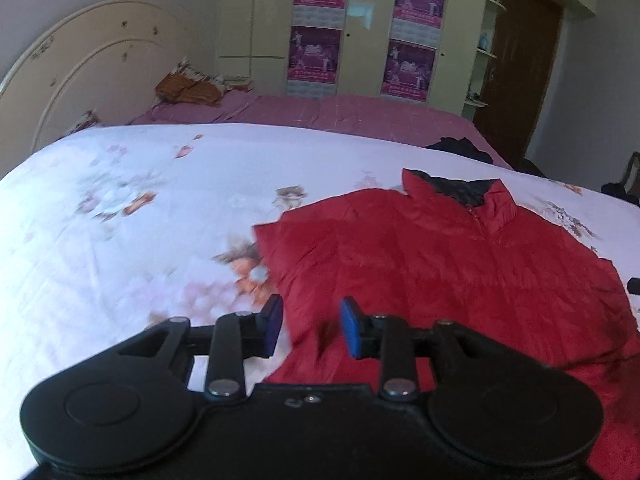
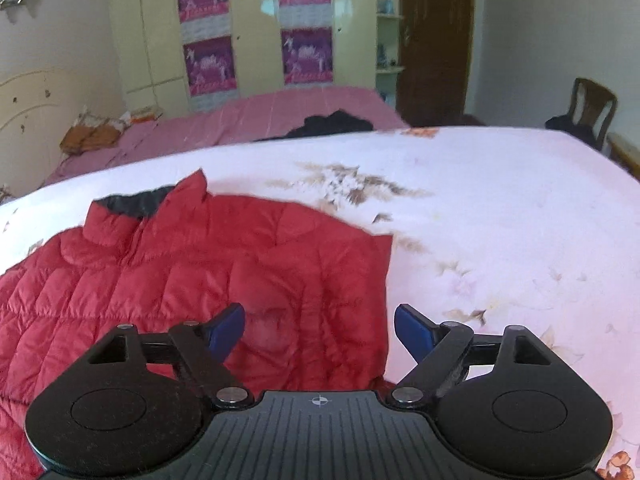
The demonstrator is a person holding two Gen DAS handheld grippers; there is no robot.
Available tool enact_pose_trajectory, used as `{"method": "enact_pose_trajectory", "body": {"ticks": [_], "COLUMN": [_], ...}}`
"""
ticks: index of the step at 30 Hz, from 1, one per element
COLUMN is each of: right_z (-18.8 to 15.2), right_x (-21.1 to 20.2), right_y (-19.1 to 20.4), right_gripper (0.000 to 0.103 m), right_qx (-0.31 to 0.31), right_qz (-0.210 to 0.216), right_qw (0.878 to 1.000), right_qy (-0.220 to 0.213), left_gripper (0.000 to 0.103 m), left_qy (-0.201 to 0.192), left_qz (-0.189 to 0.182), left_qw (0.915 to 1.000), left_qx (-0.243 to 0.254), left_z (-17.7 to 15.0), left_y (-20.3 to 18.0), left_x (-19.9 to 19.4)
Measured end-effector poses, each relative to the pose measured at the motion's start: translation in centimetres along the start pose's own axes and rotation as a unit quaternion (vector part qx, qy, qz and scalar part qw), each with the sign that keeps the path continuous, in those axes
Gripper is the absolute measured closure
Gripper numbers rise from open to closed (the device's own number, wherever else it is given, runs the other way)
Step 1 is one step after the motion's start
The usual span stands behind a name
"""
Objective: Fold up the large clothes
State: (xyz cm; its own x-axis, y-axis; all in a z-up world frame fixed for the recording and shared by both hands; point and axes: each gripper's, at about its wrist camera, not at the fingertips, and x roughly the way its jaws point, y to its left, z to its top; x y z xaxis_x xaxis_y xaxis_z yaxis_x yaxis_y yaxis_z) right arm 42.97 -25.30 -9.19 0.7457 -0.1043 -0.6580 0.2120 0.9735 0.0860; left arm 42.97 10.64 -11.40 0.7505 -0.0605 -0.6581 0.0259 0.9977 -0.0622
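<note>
A red quilted jacket (image 1: 440, 264) with a dark-lined collar lies flat on a white floral bedspread (image 1: 120, 220). My left gripper (image 1: 310, 326) is open and empty, hovering over the jacket's left edge. In the right wrist view the same jacket (image 2: 200, 272) fills the lower left on the bedspread (image 2: 500, 220). My right gripper (image 2: 320, 330) is open wide and empty, above the jacket's right edge, with its right finger over the bedspread.
A pink sheet (image 2: 260, 120) covers the far part of the bed, with a dark garment (image 2: 332, 122) and orange cloths (image 1: 188, 90) on it. A headboard (image 1: 80, 80), a wardrobe with posters (image 1: 360, 28), a brown door (image 2: 436, 40) and a chair (image 2: 588, 108) stand beyond.
</note>
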Motion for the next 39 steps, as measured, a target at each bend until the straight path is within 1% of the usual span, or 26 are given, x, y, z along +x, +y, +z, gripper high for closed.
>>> {"method": "enact_pose_trajectory", "body": {"ticks": [1,2,3,7,10,12,14,16,20,23,25,30,32,34,36,39], "right_z": [0.2,0.4,0.5,0.7,0.4,-0.1,-0.5,-0.6,-0.2,-0.2,-0.1,-0.7,0.3,1.5,2.0,1.9], "right_x": [0.2,0.5,1.0,3.0,4.5,5.3,6.6,7.8,8.8,9.7,10.0,10.6,10.7,10.5,9.3,7.1], "right_y": [0.1,0.5,1.1,3.2,5.2,5.9,5.8,5.4,5.4,4.8,4.7,4.4,4.1,3.0,2.2,2.4], "right_gripper": [0.046,0.051,0.052,0.052,0.052,0.052,0.051,0.052,0.052,0.052,0.052,0.052,0.052,0.052,0.052,0.052], "right_qx": [0.001,-0.002,-0.008,-0.023,-0.051,-0.079,-0.097,-0.096,-0.113,-0.116,-0.12,-0.109,-0.098,-0.063,-0.036,-0.039], "right_qz": [0.007,0.009,0.013,0.033,0.04,0.024,-0.002,-0.001,-0.025,-0.033,-0.036,-0.033,-0.023,0.002,0.018,0.024], "right_qw": [1.0,1.0,1.0,0.999,0.997,0.996,0.995,0.994,0.993,0.992,0.992,0.993,0.994,0.996,0.997,0.998], "right_qy": [0.003,0.006,0.006,0.02,0.028,0.028,0.034,0.045,0.03,0.03,0.028,0.018,0.044,0.067,0.061,0.04], "left_gripper": [0.072,0.072,0.072,0.073,0.074,0.074,0.074,0.074,0.073,0.07,0.069,0.069,0.069,0.069,0.069,0.068], "left_qy": [0.001,0.003,0.005,0.016,0.028,0.028,0.028,0.029,0.027,0.028,0.03,0.041,0.048,0.057,0.065,0.068], "left_qz": [-0.001,0.0,0.001,-0.004,-0.011,-0.01,-0.012,-0.017,-0.02,-0.009,-0.002,0.015,0.019,0.023,0.025,0.03], "left_qw": [1.0,1.0,0.9999,0.9996,0.9994,0.9995,0.9995,0.9994,0.9994,0.9993,0.9991,0.9981,0.9979,0.9973,0.9969,0.9966], "left_qx": [0.003,0.006,0.01,0.021,0.019,0.012,0.004,0.002,0.005,0.021,0.032,0.044,0.039,0.039,0.037,0.037], "left_z": [0.3,0.4,0.5,0.5,0.0,-0.4,-0.5,-0.3,-0.1,-0.4,-0.4,-0.1,0.2,0.5,0.7,0.9], "left_y": [-0.4,-0.7,-1.1,-2.3,-2.8,-2.9,-2.9,-3.0,-3.6,-3.9,-4.2,-4.8,-4.9,-5.0,-5.0,-5.1], "left_x": [0.8,1.5,2.3,4.6,6.0,6.4,6.6,6.6,6.9,7.4,7.6,8.1,8.2,8.2,8.1,7.9]}}
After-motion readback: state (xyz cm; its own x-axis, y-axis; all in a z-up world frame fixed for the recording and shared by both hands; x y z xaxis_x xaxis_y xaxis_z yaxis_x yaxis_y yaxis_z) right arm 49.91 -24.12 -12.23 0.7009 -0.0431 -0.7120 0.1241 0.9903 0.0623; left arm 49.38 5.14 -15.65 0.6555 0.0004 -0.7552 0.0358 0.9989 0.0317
